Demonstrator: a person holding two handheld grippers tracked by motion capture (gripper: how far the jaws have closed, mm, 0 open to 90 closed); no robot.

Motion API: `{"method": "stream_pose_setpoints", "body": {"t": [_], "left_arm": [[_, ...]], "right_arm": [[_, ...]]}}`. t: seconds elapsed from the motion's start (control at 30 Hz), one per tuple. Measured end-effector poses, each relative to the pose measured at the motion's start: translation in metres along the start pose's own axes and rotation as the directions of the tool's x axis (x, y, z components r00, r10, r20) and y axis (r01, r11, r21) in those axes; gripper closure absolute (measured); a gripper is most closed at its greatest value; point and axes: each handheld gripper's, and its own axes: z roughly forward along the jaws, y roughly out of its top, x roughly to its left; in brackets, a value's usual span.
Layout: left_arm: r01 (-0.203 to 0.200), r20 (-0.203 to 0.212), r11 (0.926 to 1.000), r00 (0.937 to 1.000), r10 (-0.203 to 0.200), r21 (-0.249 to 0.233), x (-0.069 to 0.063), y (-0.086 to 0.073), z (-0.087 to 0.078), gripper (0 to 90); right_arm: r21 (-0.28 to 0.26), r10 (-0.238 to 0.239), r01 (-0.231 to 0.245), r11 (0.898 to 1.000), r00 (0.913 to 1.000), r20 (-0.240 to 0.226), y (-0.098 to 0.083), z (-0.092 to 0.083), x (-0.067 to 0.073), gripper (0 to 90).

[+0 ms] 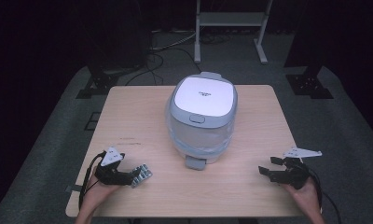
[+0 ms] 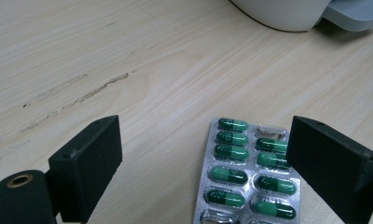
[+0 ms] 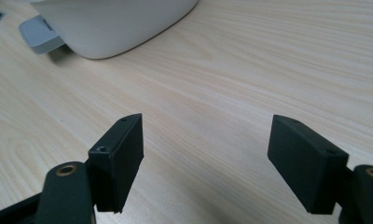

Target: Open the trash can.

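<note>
A silver blister pack (image 2: pixel 247 172) of green capsules lies flat on the wooden table (image 1: pixel 128 121) near its front left (image 1: pixel 141 174). My left gripper (image 2: pixel 203 140) is open, low over the table, with the pack between its jaws and close to the right one; the pads do not press on it. In the high view the left gripper (image 1: pixel 127 177) sits just left of the pack. A white and grey rice cooker (image 1: pixel 201 114) stands mid-table with its lid down. My right gripper (image 1: pixel 267 166) rests open at the front right, nothing between its jaws (image 3: pixel 205 126).
The cooker's base (image 3: pixel 114 23) and its grey front tab (image 3: pixel 40 32) lie ahead and left of the right gripper. Faint scuff marks (image 2: pixel 82 93) cross the wood ahead of the left gripper. A metal stand (image 1: pixel 231 28) and dark equipment sit on the floor beyond the table.
</note>
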Motion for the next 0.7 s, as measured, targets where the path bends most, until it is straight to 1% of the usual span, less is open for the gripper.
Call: {"method": "stream_pose_setpoints", "body": {"t": [0.17, 0.23, 0.33, 0.37, 0.4, 0.47, 0.53, 0.57, 0.6, 0.63, 0.7], "left_arm": [[0.005, 0.001, 1.0, 1.0, -0.005, -0.007, 0.0, 0.001, 0.0, 9.7], [0.0, -0.001, 1.0, 1.0, 0.0, -0.004, -0.001, 0.001, -0.001, 9.7], [0.001, 0.0, 1.0, 1.0, -0.001, -0.004, 0.0, 0.001, -0.001, 9.7], [0.003, 0.0, 1.0, 1.0, -0.003, -0.003, 0.0, 0.001, -0.001, 9.7], [0.007, 0.004, 1.0, 1.0, -0.007, -0.003, 0.0, 0.0, -0.001, 9.7], [0.006, 0.011, 1.0, 0.9999, -0.006, 0.002, -0.001, 0.0, -0.001, 9.7], [0.008, 0.008, 1.0, 0.9999, -0.008, 0.001, -0.001, -0.001, -0.001, 9.7], [0.008, 0.008, 1.0, 0.9999, -0.008, 0.001, -0.001, -0.001, -0.001, 9.7], [0.008, 0.01, 1.0, 0.9999, -0.008, 0.001, -0.001, 0.0, -0.001, 9.7], [0.008, 0.01, 1.0, 0.9999, -0.008, 0.001, -0.001, 0.0, -0.001, 9.7], [0.006, 0.011, 1.0, 0.9999, -0.006, 0.0, -0.001, 0.0, -0.001, 9.7]], "right_arm": [[-0.026, -0.02, 0.019, 0.999, 0.9994, -0.028, 0.008, -0.003, 0.005, 25.4], [-0.031, -0.018, 0.016, 0.999, 0.9982, -0.056, 0.011, -0.005, 0.006, 25.4], [-0.032, -0.025, 0.023, 0.999, 0.9982, -0.055, 0.013, -0.006, 0.008, 25.4], [-0.033, -0.024, 0.022, 0.999, 0.9978, -0.062, 0.014, -0.007, 0.009, 25.5], [-0.043, -0.016, 0.013, 0.999, 0.9969, -0.076, 0.017, -0.01, 0.011, 25.5], [-0.051, -0.023, 0.019, 0.999, 0.997, -0.074, 0.021, -0.014, 0.013, 25.5], [-0.059, -0.021, 0.016, 0.998, 0.9966, -0.079, 0.027, -0.018, 0.015, 25.5], [-0.059, -0.021, 0.016, 0.998, 0.9966, -0.079, 0.027, -0.018, 0.015, 25.5], [-0.068, -0.023, 0.017, 0.998, 0.996, -0.086, 0.033, -0.023, 0.017, 25.5], [-0.068, -0.023, 0.017, 0.998, 0.996, -0.086, 0.033, -0.023, 0.017, 25.5], [-0.072, -0.03, 0.023, 0.997, 0.9954, -0.091, 0.04, -0.029, 0.019, 25.5]]}}
